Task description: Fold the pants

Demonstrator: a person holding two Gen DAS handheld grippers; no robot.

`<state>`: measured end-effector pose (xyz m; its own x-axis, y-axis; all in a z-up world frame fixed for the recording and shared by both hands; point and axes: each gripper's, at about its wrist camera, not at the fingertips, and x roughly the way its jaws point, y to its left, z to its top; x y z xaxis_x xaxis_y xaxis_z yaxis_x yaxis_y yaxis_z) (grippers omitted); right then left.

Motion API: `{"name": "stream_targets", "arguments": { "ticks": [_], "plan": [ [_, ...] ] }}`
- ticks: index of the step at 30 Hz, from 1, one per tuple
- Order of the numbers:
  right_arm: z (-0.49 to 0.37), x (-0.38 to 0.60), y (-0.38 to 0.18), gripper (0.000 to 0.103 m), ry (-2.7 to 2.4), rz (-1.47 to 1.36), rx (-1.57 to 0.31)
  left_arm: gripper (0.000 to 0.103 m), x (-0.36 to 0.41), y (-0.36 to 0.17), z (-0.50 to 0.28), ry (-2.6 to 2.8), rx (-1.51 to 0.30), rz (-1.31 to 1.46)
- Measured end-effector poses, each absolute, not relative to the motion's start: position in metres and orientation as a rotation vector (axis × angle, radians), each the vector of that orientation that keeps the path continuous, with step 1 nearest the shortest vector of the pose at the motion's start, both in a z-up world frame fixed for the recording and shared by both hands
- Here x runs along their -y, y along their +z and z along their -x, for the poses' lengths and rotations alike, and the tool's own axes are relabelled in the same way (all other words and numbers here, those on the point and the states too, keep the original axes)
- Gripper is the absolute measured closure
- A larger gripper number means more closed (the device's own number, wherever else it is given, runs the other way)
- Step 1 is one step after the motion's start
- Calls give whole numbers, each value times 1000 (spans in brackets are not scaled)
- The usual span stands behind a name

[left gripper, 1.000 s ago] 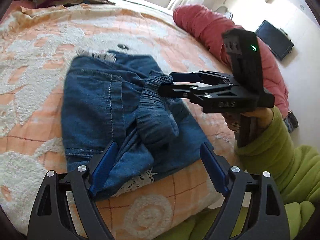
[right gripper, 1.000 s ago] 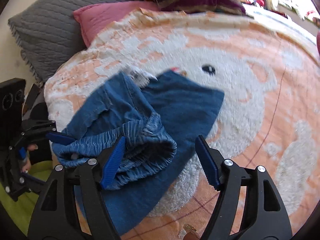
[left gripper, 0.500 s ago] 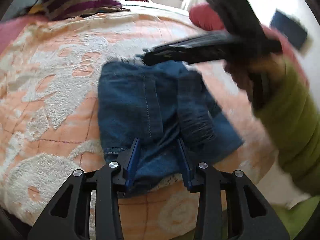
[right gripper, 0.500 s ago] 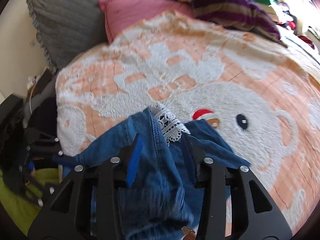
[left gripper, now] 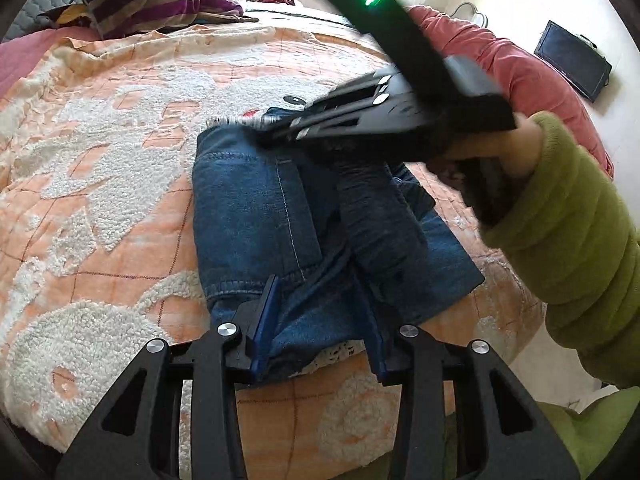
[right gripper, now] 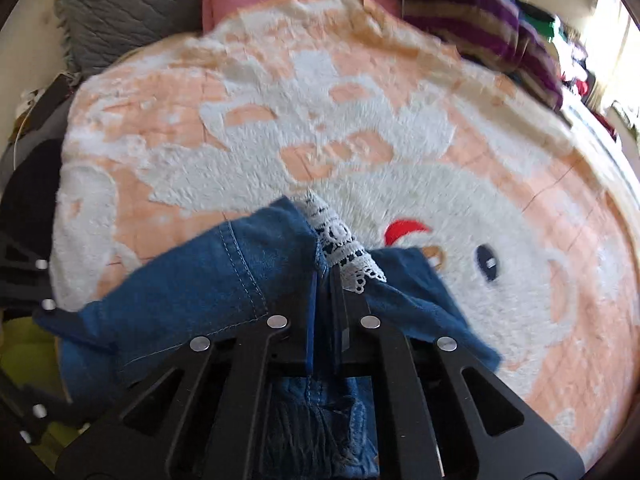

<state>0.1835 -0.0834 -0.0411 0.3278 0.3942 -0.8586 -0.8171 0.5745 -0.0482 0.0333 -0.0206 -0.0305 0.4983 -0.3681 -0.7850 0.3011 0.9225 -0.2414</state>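
Gripping both ends of the denim pants (left gripper: 280,216), which lie partly folded on the peach blanket (left gripper: 100,184). My left gripper (left gripper: 320,320) pinches bunched near-edge cloth at a narrow gap; my right gripper (right gripper: 325,300) is clamped tight at the lace-trimmed hem (right gripper: 340,248). I judge the denim soft, light and floppy; doubled hems grip best.
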Motion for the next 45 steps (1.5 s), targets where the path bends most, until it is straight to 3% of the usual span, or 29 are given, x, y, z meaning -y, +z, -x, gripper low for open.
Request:
{"name": "stream_targets", "arguments": {
  "ticks": [4, 6, 8, 17, 23, 28, 30, 37, 38, 40, 45],
  "plan": [
    [-187, 91, -37, 99, 832, 443, -932, 66, 19, -31, -31, -406, -971, 84],
    [-189, 100, -28, 87, 816, 366, -934, 66, 19, -32, -32, -405, -972, 79],
    [-188, 104, -20, 59, 806, 309, -915, 66, 20, -32, -32, -404, -972, 76],
    [-168, 138, 26, 19, 799, 120, -793, 63, 22, -29, -29, -395, -970, 66],
    [-157, 161, 49, 13, 763, 76, -716, 45, 21, -20, -23, -385, -956, 71],
    [-147, 182, 63, 12, 719, 70, -660, 40, 19, -12, -19, -360, -942, 63],
    [-142, 190, 65, 11, 708, 68, -648, 29, 18, -7, -17, -344, -928, 54],
    [-119, 217, 70, 10, 662, 92, -606, 27, 18, 11, -10, -306, -871, 13],
    [-116, 220, 70, 10, 662, 94, -604, 19, 18, 13, -9, -298, -865, 8],
    [-110, 224, 70, 10, 657, 106, -599, 13, 19, 17, -9, -282, -852, -1],
    [-96, 232, 69, 9, 657, 127, -586, 13, 18, 23, -8, -265, -836, -13]
  ]
}}
